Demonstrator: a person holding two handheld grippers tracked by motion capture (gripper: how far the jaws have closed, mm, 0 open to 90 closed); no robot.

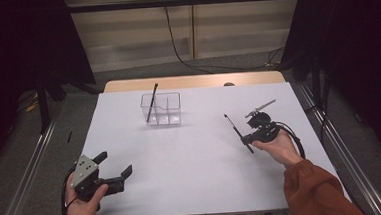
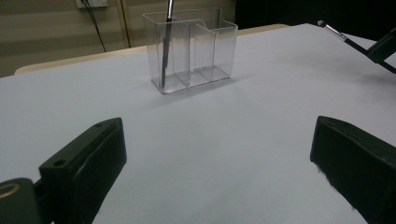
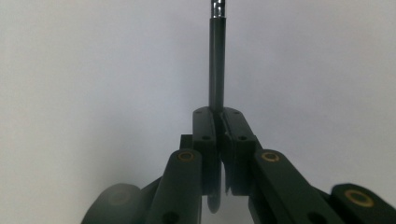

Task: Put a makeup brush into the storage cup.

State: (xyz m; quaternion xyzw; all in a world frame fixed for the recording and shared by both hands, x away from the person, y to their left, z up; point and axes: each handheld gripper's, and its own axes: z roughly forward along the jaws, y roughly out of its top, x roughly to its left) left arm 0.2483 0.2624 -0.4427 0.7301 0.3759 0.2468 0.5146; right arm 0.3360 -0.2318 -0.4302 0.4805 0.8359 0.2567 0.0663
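Currently carrying a thin dark brush (image 1: 238,133) in the right tool (image 1: 246,140), jaws clamped tight around the handle, as the right gripper view shows, with the shaft (image 3: 216,60) running straight out ahead of the pinched pads. Holding it clear of the white bench (image 1: 192,162), on the right side, well apart from the clear organiser (image 1: 161,110). Pointing the tip up and away toward the far left, roughly at the organiser; probably a small brush head on that end, though too tiny to be sure.

Resting the left tool (image 1: 117,173) near the front left corner, jaws spread wide and gripping nothing, facing the organiser (image 2: 191,49) across bare bench.

Judging the step: transporting the brush toward the organiser, where another dark stick (image 1: 151,103) is already leaning in the left compartment. Needing next a swing leftward and forward, a tilt of the brush toward upright, then a lowering over a free compartment before letting go.

Having plenty of open room between the right tool and the organiser, with nothing lying in the path. Minding the thin upright walls and dividers on the way down, and the leaning stick poking above the rim. Keeping clear also of the bench's right edge, not far from the hand (image 1: 277,150).
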